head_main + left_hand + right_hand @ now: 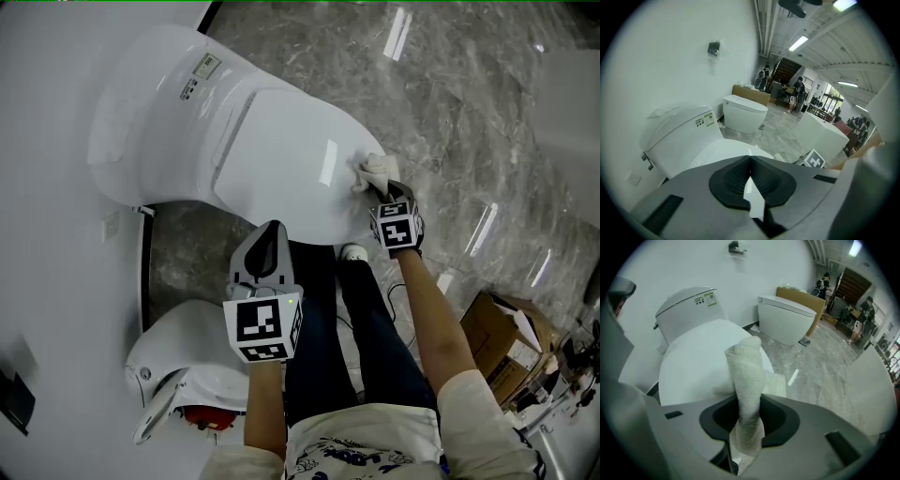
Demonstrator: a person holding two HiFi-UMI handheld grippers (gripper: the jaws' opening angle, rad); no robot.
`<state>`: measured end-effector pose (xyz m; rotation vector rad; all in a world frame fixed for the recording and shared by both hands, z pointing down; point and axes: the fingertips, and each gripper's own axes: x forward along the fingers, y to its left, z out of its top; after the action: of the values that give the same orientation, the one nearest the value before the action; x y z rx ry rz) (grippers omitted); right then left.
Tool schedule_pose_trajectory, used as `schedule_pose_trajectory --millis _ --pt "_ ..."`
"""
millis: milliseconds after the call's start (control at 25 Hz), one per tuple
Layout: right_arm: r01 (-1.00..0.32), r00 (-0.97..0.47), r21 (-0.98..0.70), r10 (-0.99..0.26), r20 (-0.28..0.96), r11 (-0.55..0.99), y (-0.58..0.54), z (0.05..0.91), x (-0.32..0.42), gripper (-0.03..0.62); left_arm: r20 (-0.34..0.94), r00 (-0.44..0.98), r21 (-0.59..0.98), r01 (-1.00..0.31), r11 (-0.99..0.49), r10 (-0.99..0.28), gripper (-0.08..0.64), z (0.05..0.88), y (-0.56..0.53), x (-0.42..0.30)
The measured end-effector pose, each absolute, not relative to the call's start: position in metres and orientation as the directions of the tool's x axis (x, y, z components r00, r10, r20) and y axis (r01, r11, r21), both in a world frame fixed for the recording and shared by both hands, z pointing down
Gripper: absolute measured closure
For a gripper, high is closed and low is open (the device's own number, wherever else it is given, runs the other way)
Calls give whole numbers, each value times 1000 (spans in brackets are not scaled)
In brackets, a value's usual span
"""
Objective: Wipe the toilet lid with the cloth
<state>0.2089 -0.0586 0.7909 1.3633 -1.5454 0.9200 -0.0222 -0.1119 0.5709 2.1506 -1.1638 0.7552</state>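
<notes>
Nearest us, our left gripper [272, 232] hangs by the near edge of the toilet lid [281, 159], its 2 jaws pressed together with nothing between them. Our right gripper [386, 193] reaches farther out and is clamped on the cloth [375, 172], which is bunched up between its jaws. The cloth rests on the lid's rounded front edge, at the right end of the lid. Most of the lid's broad white surface lies bare to the left of the cloth, running back to the tank unit [159, 84] against the white wall [47, 187].

Past the lid's front edge the grey marble floor [450, 94] lies open to the right and far side. On the near side there is less room: our legs [375, 328] stand just beside the lid, with 1 shoe [353, 251] close to its rim. A 2nd toilet [173, 361] sits near left, a narrow strip of floor between it and the first. Cardboard boxes [497, 337] stand near right, well apart from the lid. Farther off, the right gripper view shows a 3rd toilet [785, 317] and people at the back of the hall.
</notes>
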Motion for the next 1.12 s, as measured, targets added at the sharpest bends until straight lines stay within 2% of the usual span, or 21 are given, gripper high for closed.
schedule_pose_trajectory --millis 600,920,1120 --pt "-999 25 33 -321 947 19 3 794 219 486 708 482 235 -850 -471 -517 557 573 -104 -2" --pt "-978 18 -46 -307 952 -201 26 796 206 486 717 472 239 -858 -454 -514 557 580 -104 -11" --pt "-946 64 -31 -282 957 -321 26 797 194 488 721 457 235 -869 -436 -521 557 584 -110 -22"
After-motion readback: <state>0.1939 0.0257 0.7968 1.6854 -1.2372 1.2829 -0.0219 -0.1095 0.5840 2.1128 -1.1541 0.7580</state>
